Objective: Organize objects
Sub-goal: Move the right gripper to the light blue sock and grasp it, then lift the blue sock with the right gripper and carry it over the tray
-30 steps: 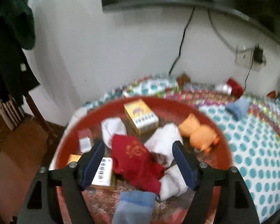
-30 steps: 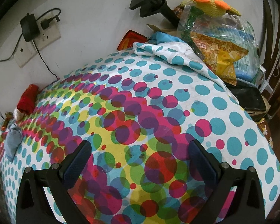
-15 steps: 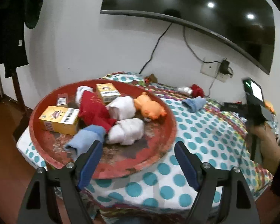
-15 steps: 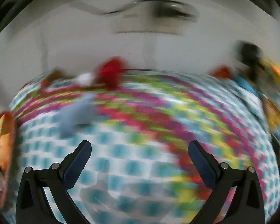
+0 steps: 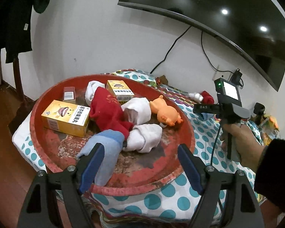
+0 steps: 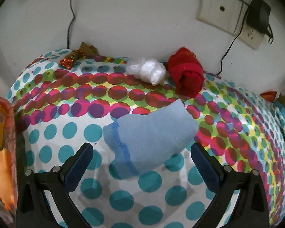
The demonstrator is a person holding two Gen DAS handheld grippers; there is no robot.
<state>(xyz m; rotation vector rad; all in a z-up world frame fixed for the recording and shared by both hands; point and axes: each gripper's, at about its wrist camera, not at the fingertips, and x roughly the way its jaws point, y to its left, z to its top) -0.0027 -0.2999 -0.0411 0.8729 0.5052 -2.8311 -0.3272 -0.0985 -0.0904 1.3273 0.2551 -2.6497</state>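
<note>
Only the right view shows a loose blue sock ahead of the empty, wide-open right hand-held gripper.

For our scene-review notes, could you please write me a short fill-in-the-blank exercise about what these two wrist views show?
1. The orange toy lies inside the round ____ tray.
2. Between the right tongs, the sock on the tablecloth is light ____.
3. In the tray, the number of yellow boxes is ____.
4. Both pairs of tongs, including the left tongs, are ____ and hold nothing.

Missing words: red; blue; two; open
</note>
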